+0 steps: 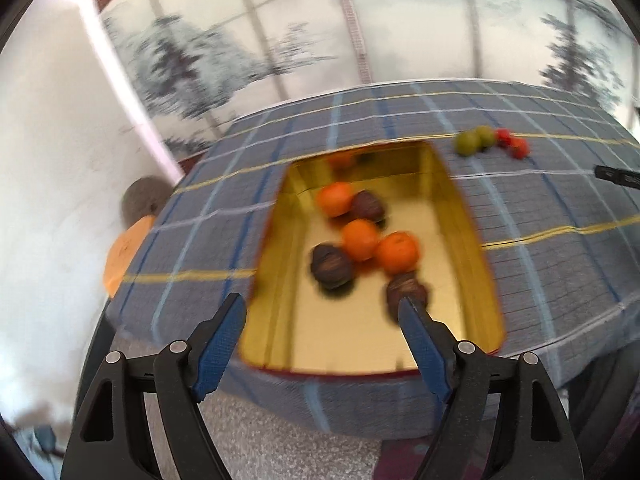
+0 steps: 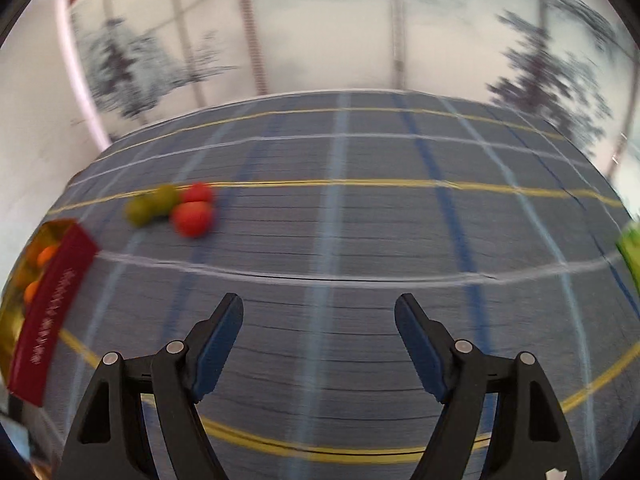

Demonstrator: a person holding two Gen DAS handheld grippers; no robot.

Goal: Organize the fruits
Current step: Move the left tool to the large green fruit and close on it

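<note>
Your left gripper [image 1: 322, 306] hovers over the near end of the gold tin [image 1: 472, 216], fingers spread wide, gripping nothing. Your right gripper [image 2: 319, 306] hangs over bare tablecloth [image 2: 360, 240], equally wide, empty. Oranges [image 1: 360, 239] sit in the tin; the green fruits [image 2: 150, 205] and red fruits [image 2: 193, 216] lie together on the cloth.

A matt woven blue-grey plaid cloth [image 2: 360, 240] covers the bench, ribbed and slightly rough-looking. The shallow rectangular tin tray [image 1: 460, 216] near the bench's left edge looks like glossy gold metal inside, mirroring the fruit, with a dull red outer wall. Each claw's black arms look like smooth matt plastic, with finely textured blue pads [image 1: 220, 344].
</note>
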